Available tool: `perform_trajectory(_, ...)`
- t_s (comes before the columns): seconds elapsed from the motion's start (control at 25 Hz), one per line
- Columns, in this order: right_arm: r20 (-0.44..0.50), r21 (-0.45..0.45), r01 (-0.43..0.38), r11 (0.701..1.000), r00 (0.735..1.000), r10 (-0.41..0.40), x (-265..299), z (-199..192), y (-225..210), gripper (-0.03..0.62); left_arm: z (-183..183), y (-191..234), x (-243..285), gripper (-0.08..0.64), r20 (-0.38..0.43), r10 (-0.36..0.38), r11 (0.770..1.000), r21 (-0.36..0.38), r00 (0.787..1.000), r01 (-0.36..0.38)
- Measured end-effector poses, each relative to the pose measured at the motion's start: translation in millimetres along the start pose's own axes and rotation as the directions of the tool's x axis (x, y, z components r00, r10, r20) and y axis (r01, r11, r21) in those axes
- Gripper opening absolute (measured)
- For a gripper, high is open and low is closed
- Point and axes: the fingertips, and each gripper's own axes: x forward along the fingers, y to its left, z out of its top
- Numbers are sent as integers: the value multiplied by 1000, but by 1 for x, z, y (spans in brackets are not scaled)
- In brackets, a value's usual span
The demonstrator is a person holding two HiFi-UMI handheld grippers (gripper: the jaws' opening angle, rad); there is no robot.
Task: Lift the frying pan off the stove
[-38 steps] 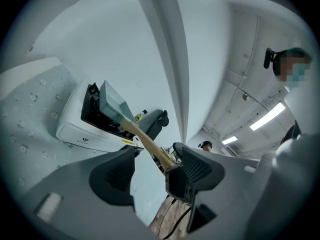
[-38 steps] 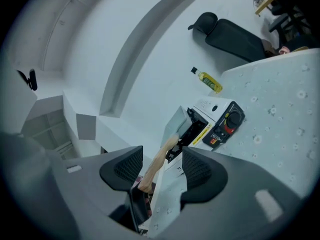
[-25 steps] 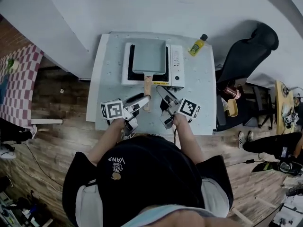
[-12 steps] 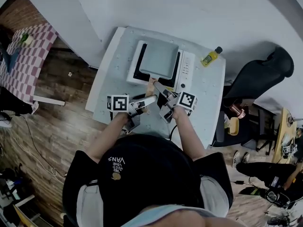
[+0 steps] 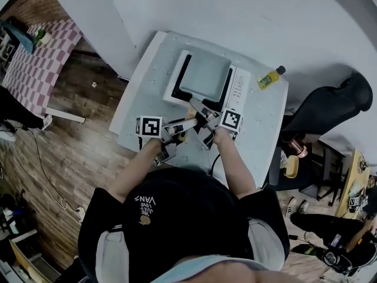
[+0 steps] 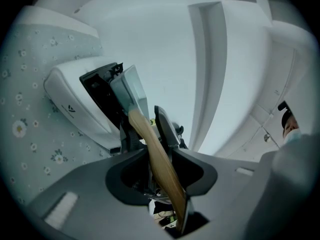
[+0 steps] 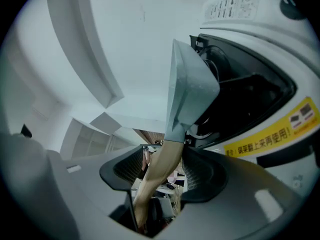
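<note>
Both tools meet on one wooden handle (image 5: 192,106), which sticks out of the frying pan (image 5: 204,77) toward the person. Coming in from the left, the left tool (image 5: 188,122) is closing its jaws with the handle (image 6: 160,169) between them, and the pads lie against the wood on either side. From the other side, the right tool (image 5: 199,110) sits slightly nearer the pan, its jaws drawn narrow onto the same handle (image 7: 162,169). In its own view the ribbed pads flank the wood just below the pan's grey body (image 7: 190,89). That square grey pan lies ahead of both tools, over the black top of the white stove (image 5: 238,87). Whether it rests there or is just clear of it cannot be told. The stove stands on the flower-patterned counter (image 5: 147,81). By count there are two tools, one frying pan with one handle, one stove and one yellow bottle (image 5: 270,77), which lies beyond the stove's right side.
</note>
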Motion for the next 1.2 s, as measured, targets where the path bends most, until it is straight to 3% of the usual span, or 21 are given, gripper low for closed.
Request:
perform_trajectory(0.2, -51, -38, 28, 999, 998, -30, 4, -5, -4, 229, -4, 2, -1, 133, 8, 8, 1000, -10, 1000, -8)
perform_trajectory(0.44, -73, -26, -31, 999, 997, 29, 7, -12, 2, 202, -10, 1, -3, 132, 27, 23, 1000, 1, 999, -23)
perform_trajectory(0.56, -77, -32, 8, 999, 997, -10, 1, -18, -1, 202, -16, 0, -5, 133, 59, 26, 1000, 0, 998, -26)
perform_trajectory(0.64, -86, -30, -21, 999, 996, 18, -1, -23, 2, 201, -23, -2, -6, 132, 75, 23, 1000, -3, 997, -23)
perform_trajectory(0.84, -103, -36, 10, 999, 995, -13, -15, -36, 3, 202, -38, -11, -7, 133, 99, 15, 1000, -11, 995, -14)
perform_trajectory(1.0, -112, -74, 77, 994, 990, -85, -26, -44, 0, 201, -45, -20, -12, 133, 105, 17, 1000, 17, 994, -19)
perform_trajectory(1.2, -98, -111, 77, 991, 991, -88, -30, -56, 12, 201, -49, -30, -27, 133, 125, -3, 998, 56, 992, -4)
